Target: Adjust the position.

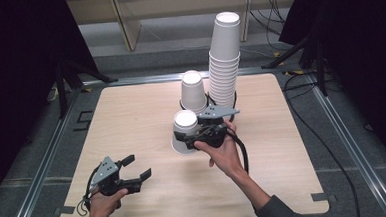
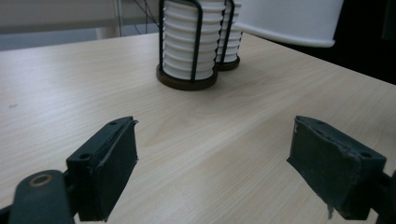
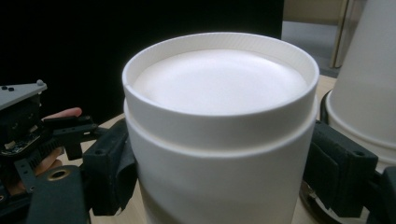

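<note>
White paper fills the gap between the right gripper's (image 3: 219,177) black jaws: an upside-down paper cup (image 3: 219,135), bottom up, with a pad pressed against its wall on each side, so the grip is clenched on it. From above, the same right gripper (image 1: 190,137) comes in from the cup's right side, and the held cup (image 1: 185,132) stands in the middle of the table, its wide rim low over the wood; whether the rim touches the surface cannot be told.

Just behind it stands a second inverted cup (image 1: 193,91), and to the right of that a tall stack of cups (image 1: 225,56), each seated in a dark wire holder. In the right gripper view the wall of a neighbouring cup (image 3: 362,88) rises close beside the held one at the right edge.

The left gripper (image 1: 140,172) rests near the front left part of the wooden table (image 1: 131,116), well apart from the cups. Its jaws stand spread with nothing between them: released, with bare wood showing in the gap of the left gripper (image 2: 212,172). Ahead of those jaws the ribbed lower rims of stacked cups sit inside two round wire holders (image 2: 187,77), one behind the other, and the flared rim of the held cup (image 2: 289,23) shows in the upper right corner
</note>
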Available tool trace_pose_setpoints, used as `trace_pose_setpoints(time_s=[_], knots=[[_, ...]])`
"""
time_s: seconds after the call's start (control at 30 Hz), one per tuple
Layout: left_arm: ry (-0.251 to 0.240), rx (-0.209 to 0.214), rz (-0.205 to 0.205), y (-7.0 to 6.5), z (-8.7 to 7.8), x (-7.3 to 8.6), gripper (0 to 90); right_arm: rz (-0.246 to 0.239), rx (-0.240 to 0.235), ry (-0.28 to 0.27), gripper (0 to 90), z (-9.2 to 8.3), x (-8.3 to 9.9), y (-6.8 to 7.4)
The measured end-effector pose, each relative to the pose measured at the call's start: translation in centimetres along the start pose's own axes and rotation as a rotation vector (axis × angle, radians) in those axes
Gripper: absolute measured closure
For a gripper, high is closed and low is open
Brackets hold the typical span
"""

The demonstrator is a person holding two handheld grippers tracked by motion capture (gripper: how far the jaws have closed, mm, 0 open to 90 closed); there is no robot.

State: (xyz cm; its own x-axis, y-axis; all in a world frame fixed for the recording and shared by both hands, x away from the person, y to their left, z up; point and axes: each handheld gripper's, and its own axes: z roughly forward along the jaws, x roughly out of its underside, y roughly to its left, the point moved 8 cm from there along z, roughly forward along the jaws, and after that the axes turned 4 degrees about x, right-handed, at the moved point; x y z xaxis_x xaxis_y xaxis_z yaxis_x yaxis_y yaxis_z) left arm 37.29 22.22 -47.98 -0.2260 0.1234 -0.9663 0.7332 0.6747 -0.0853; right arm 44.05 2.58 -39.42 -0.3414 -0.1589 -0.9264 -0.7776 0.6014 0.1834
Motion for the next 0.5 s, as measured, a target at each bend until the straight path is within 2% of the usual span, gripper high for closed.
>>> trace_pose_setpoints(time_s=[0.07,0.1,0.13,0.17,0.2,0.23,0.27,0.33,0.37,0.43,0.47,0.5], knots=[[0.008,0.007,0.000,-0.4,0.3,-0.1,14.5,0.005,-0.010,0.013,20.3,0.3,0.4,0.3],[-0.010,0.024,-0.001,-0.7,0.6,-0.2,14.5,0.008,-0.021,0.012,20.3,0.4,0.5,0.5],[-0.001,0.032,0.003,-1.0,0.8,-0.2,14.6,-0.019,-0.018,0.009,20.3,0.5,0.6,0.5],[-0.001,0.032,0.003,-1.0,0.8,-0.2,14.5,-0.019,-0.018,0.009,20.3,0.5,0.6,0.5],[-0.009,0.050,0.030,-1.6,1.3,-0.4,14.6,-0.025,-0.031,0.019,20.3,0.7,0.9,1.0],[-0.031,0.067,0.035,-1.8,1.5,-0.5,14.5,0.002,-0.048,0.026,20.3,0.8,1.1,1.5],[-0.013,0.061,0.048,-1.9,1.3,-0.5,14.5,-0.004,-0.052,0.025,20.3,0.9,1.2,1.6],[-0.054,0.086,0.057,-2.3,1.5,-0.9,14.5,-0.015,-0.065,0.037,20.3,1.1,1.5,1.9],[-0.040,0.079,0.063,-2.4,1.4,-1.0,14.5,-0.016,-0.070,0.043,20.3,1.3,1.6,2.0],[-0.065,0.097,0.058,-2.6,1.9,-1.2,14.5,0.012,-0.097,0.047,20.3,1.5,1.9,2.7],[-0.044,0.091,0.059,-2.7,2.0,-1.1,14.5,0.012,-0.102,0.050,20.3,1.6,2.0,2.9],[-0.034,0.092,0.054,-2.9,2.3,-1.0,14.5,-0.014,-0.102,0.051,20.3,1.8,2.1,3.0]])
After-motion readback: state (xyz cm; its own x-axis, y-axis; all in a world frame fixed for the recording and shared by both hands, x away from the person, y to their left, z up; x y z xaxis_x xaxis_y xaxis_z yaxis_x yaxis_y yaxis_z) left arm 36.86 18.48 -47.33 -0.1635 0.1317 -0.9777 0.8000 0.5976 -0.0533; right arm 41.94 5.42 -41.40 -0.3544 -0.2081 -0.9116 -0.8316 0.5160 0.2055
